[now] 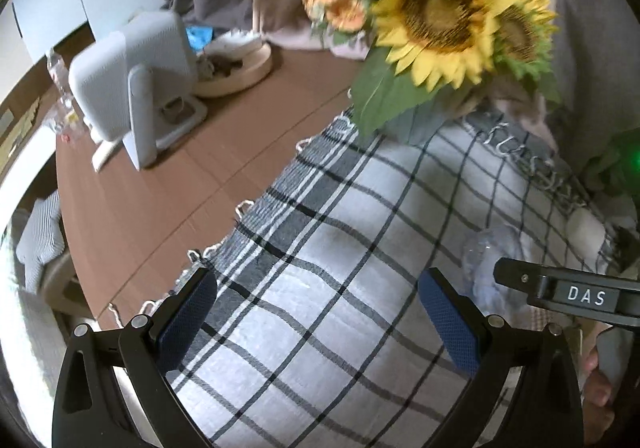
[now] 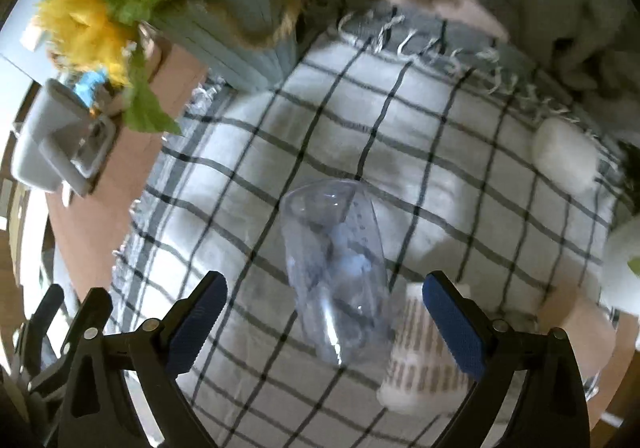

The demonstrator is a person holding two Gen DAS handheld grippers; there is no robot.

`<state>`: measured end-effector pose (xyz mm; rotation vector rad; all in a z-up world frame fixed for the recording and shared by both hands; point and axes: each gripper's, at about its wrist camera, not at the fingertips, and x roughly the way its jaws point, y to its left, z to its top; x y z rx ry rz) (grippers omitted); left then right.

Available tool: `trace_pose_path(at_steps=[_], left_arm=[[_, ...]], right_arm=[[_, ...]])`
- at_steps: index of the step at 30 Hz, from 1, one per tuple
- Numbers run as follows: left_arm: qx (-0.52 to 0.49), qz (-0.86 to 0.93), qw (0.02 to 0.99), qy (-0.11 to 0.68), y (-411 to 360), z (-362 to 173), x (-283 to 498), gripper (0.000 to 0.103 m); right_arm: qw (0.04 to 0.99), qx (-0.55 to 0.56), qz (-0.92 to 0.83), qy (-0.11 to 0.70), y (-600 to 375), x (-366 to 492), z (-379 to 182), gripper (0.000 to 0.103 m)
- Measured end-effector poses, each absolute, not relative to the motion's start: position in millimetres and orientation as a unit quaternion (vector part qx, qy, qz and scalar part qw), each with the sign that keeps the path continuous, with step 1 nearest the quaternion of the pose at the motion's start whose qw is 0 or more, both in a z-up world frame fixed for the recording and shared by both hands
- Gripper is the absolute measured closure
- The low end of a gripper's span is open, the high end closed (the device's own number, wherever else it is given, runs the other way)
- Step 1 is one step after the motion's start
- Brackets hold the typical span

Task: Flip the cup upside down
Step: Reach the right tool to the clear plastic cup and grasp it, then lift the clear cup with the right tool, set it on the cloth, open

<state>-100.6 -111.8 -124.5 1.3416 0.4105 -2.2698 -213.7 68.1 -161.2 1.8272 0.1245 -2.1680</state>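
A clear plastic cup (image 2: 334, 272) stands on the checked cloth (image 2: 460, 176), blurred, in the right wrist view. My right gripper (image 2: 324, 312) is open, its blue pads either side of the cup's near part without touching it. In the left wrist view the cup (image 1: 486, 252) shows faintly at the right, just beyond one finger of my right gripper (image 1: 560, 290). My left gripper (image 1: 318, 314) is open and empty over the cloth (image 1: 320, 288), left of the cup.
A vase of sunflowers (image 1: 440, 20) stands at the cloth's far edge. A grey device on a stand (image 1: 128, 80) and a wooden lamp base (image 1: 240, 68) sit on the brown table (image 1: 160, 188). A white patterned cup (image 2: 424, 360) and a white oval object (image 2: 564, 156) lie on the cloth.
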Motion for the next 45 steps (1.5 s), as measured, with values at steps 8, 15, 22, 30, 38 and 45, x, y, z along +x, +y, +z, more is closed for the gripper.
trace_pose_path(at_steps=[8, 15, 22, 30, 38, 45], left_arm=[[0.513, -0.812, 0.238, 0.143, -114.4, -147.2, -119.8, 0.000], [0.521, -0.807, 0.240, 0.142, -121.4, -154.9, -121.0, 0.000], [0.519, -0.811, 0.226, 0.148, -126.7, -151.3, -109.5, 0.000], [0.502, -0.827, 0.207, 0.146, -134.7, -135.3, -91.5, 0.000], [0.489, -0.847, 0.171, 0.120, -131.2, -117.8, -77.6, 0.000], [0.478, -0.868, 0.105, 0.079, -104.8, -104.0, -63.7, 0.000]], right_arm=[[0.144, 0.678, -0.719, 0.051, 60.0, -244.0, -205.9, 0.008], [0.125, 0.701, -0.699, 0.071, 49.9, -252.4, -234.5, 0.027], [0.119, 0.701, -0.700, 0.062, 51.8, -243.8, -228.8, 0.028], [0.141, 0.680, -0.716, 0.076, 60.1, -223.9, -194.8, 0.029], [0.123, 0.661, -0.739, 0.031, 85.6, -189.4, -165.6, 0.030], [0.109, 0.653, -0.750, -0.011, 103.8, -140.7, -157.7, 0.030]])
